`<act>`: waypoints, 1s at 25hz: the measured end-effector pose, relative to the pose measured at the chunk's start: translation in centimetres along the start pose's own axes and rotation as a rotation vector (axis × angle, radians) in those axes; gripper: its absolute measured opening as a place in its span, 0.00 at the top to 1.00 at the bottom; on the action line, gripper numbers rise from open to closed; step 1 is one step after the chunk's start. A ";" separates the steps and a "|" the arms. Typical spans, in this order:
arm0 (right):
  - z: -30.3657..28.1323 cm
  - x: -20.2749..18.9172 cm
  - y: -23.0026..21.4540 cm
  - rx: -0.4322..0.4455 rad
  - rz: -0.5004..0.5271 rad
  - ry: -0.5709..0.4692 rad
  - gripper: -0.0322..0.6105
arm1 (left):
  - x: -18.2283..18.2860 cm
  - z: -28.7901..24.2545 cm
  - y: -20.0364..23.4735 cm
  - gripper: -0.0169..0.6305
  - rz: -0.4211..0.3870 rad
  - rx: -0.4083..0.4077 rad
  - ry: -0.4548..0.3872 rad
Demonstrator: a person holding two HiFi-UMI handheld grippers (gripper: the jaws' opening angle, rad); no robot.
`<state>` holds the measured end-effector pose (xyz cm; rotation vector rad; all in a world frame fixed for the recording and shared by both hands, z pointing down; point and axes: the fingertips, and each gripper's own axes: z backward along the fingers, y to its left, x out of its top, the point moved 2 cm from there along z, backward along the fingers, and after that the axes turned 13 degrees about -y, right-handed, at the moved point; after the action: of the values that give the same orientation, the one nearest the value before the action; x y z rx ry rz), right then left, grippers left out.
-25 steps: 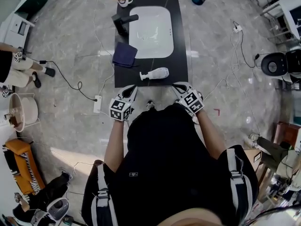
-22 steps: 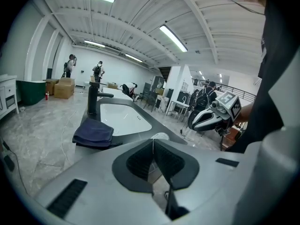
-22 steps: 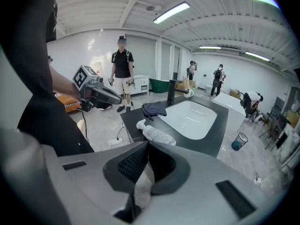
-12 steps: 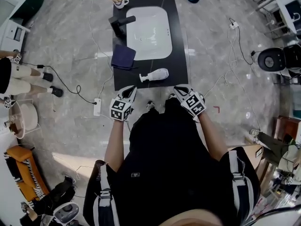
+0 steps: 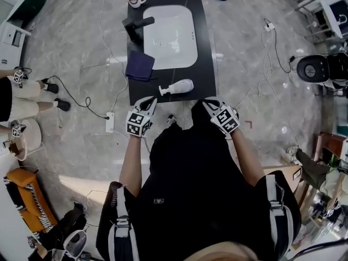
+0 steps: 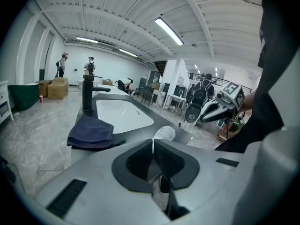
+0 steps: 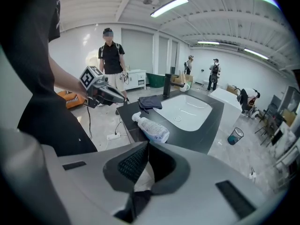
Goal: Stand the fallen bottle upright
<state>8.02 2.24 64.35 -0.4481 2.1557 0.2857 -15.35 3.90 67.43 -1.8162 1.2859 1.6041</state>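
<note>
Left gripper first: jaws pressed together, nothing between them, poised at the near edge of the dark worktop. Over to the right gripper, and it's the same story, jaws closed and empty, at that same front edge on the other side. Neither one is touching anything.

Just beyond and between them, there's the prize: the bottle, a pale pump bottle lying flat on its side near the front of the worktop, nozzle pointing toward the left gripper's side. From the right gripper view it sits just past the closed jaws, well clear of them.

Further out, a folded dark cloth lies by the left edge, apart from the bottle. Behind that is the white sink basin, with a black faucet on its left. A cup holding some sticks stands at the far corner.

So where are we? Right at the start, I'd say. The bottle is down, nothing has a hold on it, and the whole job is ahead. A gripper has to open up, reach in, close around the body, swing it onto its base and let go without it toppling.
</note>
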 end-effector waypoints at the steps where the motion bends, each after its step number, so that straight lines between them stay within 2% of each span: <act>1: 0.1 -0.2 -0.4 -0.003 -0.002 0.004 0.85 | -0.1 -0.3 0.0 0.95 -0.003 0.002 0.005; 8: -0.2 0.6 -2.8 -0.006 -0.069 -0.027 0.85 | 0.0 -1.4 -0.3 0.95 -0.002 0.016 0.017; 15: -1.8 1.2 -3.7 0.036 -0.011 -0.010 0.85 | -1.1 -2.5 0.3 0.94 -0.071 -0.012 0.084; 19: -2.0 0.6 -4.3 0.042 -0.011 0.011 0.85 | -1.7 -3.3 0.7 0.94 -0.116 -0.040 0.112; 25: -1.7 0.1 -5.5 0.024 -0.023 0.030 0.85 | -3.0 -4.3 0.9 0.81 -0.159 -0.101 0.185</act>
<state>8.99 -3.37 65.06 -0.4663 2.1795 0.2409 -13.45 1.13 71.59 -2.1139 1.1196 1.4682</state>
